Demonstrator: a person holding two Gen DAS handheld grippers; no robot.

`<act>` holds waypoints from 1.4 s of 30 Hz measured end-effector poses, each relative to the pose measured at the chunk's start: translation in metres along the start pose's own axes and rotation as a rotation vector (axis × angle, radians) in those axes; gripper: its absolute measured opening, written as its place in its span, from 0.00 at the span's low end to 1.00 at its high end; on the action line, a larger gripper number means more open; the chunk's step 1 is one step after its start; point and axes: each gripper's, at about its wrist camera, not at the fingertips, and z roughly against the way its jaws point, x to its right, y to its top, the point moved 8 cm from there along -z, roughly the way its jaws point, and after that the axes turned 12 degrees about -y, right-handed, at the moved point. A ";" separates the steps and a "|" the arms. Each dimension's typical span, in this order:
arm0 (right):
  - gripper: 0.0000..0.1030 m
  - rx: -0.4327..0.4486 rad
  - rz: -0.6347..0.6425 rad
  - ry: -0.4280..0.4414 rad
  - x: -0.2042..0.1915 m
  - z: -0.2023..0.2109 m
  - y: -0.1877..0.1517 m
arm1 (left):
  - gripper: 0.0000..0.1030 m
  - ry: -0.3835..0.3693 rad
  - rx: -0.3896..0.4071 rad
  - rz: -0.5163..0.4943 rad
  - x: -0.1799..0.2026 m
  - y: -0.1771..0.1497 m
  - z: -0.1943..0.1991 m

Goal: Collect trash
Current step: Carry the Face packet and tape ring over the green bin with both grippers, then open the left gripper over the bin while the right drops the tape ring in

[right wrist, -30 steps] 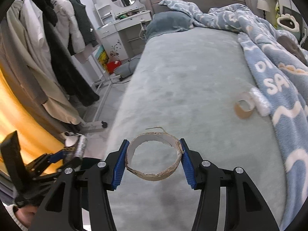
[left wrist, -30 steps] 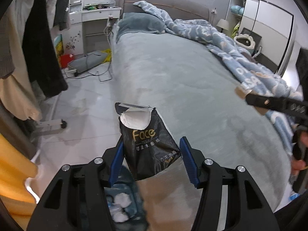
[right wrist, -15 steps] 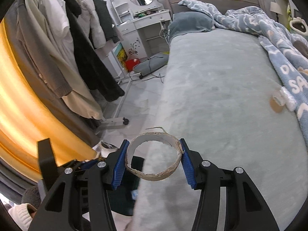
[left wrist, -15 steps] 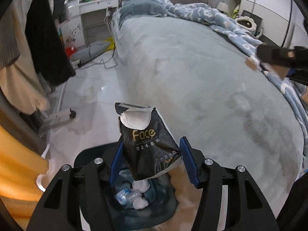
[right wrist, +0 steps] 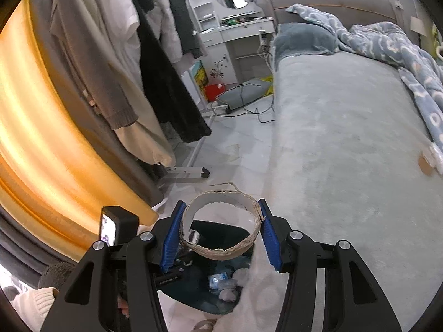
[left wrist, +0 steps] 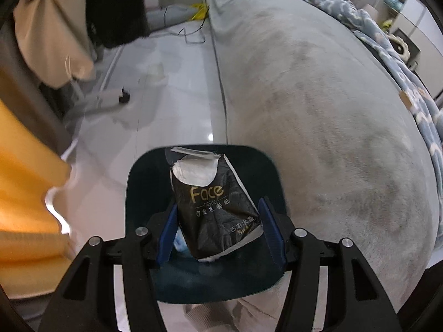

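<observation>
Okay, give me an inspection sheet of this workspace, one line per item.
Surface: grey bed cover, with a cardboard ring near the blue blanket.
Job's things: black tissue pack and torn cardboard ring, both above the dark bin.
Clutter: crumpled tissues in the bin.
Grippers: left tool shut on the tissue pack; right tool shut on the torn cardboard ring.
Cables: black cords on the floor by the bed.
Surroundings: hanging clothes, dressing table, yellow curtain.
</observation>
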 end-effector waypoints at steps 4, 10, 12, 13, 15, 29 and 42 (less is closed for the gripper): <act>0.51 -0.009 0.016 0.024 -0.018 -0.008 0.000 | 0.58 -0.016 -0.034 0.037 -0.010 -0.007 -0.005; 0.51 -0.037 0.034 0.038 -0.035 -0.022 -0.001 | 0.62 -0.017 -0.102 0.060 -0.020 -0.020 -0.016; 0.51 -0.048 0.037 0.038 -0.038 -0.026 -0.002 | 0.66 -0.016 -0.115 0.065 -0.023 -0.023 -0.016; 0.51 -0.053 0.038 0.037 -0.039 -0.028 -0.003 | 0.69 -0.025 -0.123 0.075 -0.025 -0.025 -0.017; 0.51 -0.067 0.041 0.033 -0.041 -0.034 -0.005 | 0.71 -0.034 -0.139 0.091 -0.028 -0.028 -0.018; 0.51 -0.268 0.028 0.022 -0.057 -0.096 -0.047 | 0.71 -0.014 -0.021 0.119 -0.057 -0.013 0.025; 0.51 -0.425 0.077 -0.026 -0.071 -0.146 -0.095 | 0.66 -0.009 0.125 0.174 -0.087 0.002 0.070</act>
